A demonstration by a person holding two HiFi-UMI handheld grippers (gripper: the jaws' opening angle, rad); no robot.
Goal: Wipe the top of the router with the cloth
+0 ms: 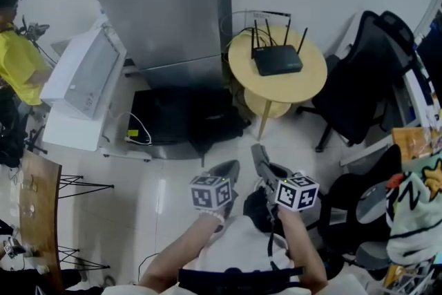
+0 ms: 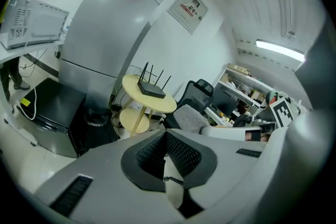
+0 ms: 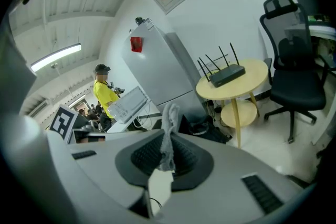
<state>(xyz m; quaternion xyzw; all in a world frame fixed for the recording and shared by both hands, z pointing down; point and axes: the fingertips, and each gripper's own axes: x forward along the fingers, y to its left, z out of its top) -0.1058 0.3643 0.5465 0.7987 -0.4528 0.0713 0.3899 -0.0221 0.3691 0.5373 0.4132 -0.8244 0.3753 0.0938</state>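
The black router (image 1: 277, 59) with several upright antennas lies on a round yellow table (image 1: 311, 76), far ahead of both grippers. It also shows as the router (image 2: 152, 90) in the left gripper view and the router (image 3: 227, 75) in the right gripper view. My right gripper (image 3: 169, 136) is shut on a grey cloth (image 3: 168, 131) that sticks up between its jaws. In the left gripper view that cloth (image 2: 191, 117) bunches at the right gripper's tip. My left gripper (image 2: 166, 136) is shut with nothing in it. Both the left gripper (image 1: 231, 166) and the right gripper (image 1: 257, 148) hang over the floor, side by side.
A tall grey cabinet (image 1: 173, 10) stands left of the table, with a black box (image 1: 173, 121) at its foot. A black office chair (image 1: 359, 93) sits right of the table. A white machine (image 1: 83, 79) and a person in yellow (image 1: 17, 59) are at far left.
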